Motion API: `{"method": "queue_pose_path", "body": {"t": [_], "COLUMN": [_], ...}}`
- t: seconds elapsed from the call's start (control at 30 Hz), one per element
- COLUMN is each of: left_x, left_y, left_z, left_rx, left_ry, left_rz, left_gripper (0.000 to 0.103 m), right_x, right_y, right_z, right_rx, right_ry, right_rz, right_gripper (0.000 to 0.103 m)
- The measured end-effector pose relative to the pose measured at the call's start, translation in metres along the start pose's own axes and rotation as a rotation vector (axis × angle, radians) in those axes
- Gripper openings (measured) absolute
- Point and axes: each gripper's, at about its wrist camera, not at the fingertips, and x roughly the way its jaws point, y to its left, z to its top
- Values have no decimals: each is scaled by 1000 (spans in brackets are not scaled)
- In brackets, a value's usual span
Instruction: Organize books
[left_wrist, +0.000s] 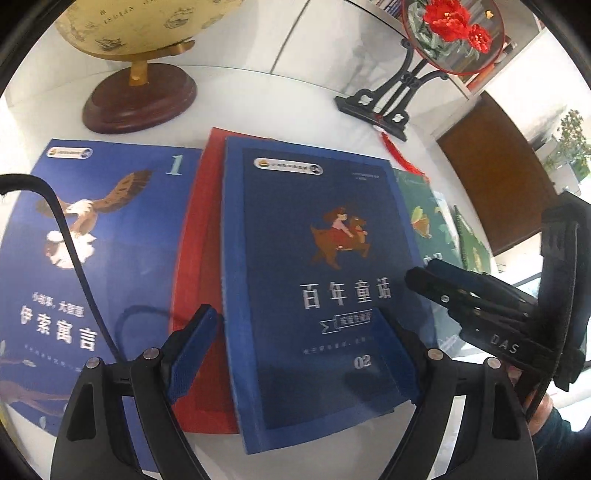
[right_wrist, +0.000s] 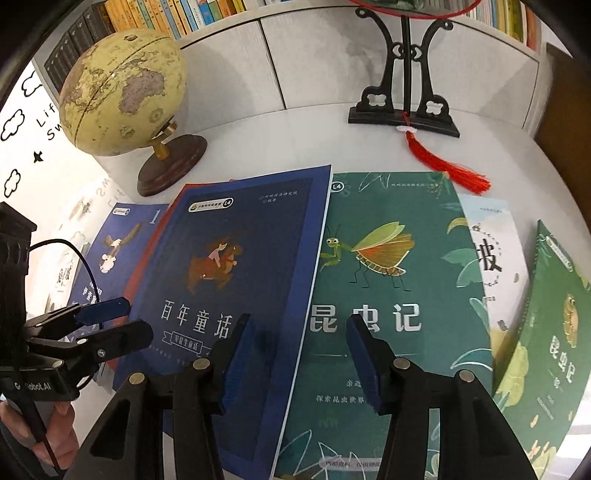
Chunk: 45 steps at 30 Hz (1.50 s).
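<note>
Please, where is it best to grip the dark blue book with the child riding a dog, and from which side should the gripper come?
Probably grip the dark blue book at its near edge, coming from the front: it lies flat atop the red book, so that overhanging edge looks reachable. The open left gripper already straddles it.

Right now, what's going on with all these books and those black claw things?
A person holds a gripper in each hand over books spread flat on a white table. The left gripper is open around the dark blue book, which lies on a red book. The right gripper is open above the edge where that blue book overlaps the green insect book. Nothing is gripped yet. A globe stands behind.
</note>
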Motion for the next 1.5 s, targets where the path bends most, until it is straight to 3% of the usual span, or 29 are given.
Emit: {"method": "queue_pose_path", "body": {"t": [0.27,0.47,0.6,0.9,1.07,1.2,1.3,1.4,1.5], "left_x": [1,4,11,13,13,14,15,12,12], "left_y": [-2,-11,-28,-28,-26,-28,-32,-28,-22], "left_z": [-1,-2,-3,1,1,0,-1,-2,-1], "left_rx": [-5,-16,27,21,15,29,46,19,-57], "left_ry": [4,17,8,4,-1,-1,2,12,28], "left_rz": [-31,-88,-57,-66,-76,-70,-49,-80,-193], "left_gripper": [83,83,85,85,85,86,88,88,88], "right_x": [3,-4,-32,-15,-13,-16,-15,-13,-20], "right_y": [3,-4,-20,-70,-62,-65,-74,-87,-103], "right_z": [3,1,-5,-21,-29,-41,-44,-39,-33], "right_rx": [4,22,48,292,210,185,247,335,462], "right_ry": [1,-19,-73,22,82,131,105,40,-66], "right_rz": [75,72,144,346,318,384,432,483,678], "right_gripper": [42,40,40,40,40,40,42,42,42]}}
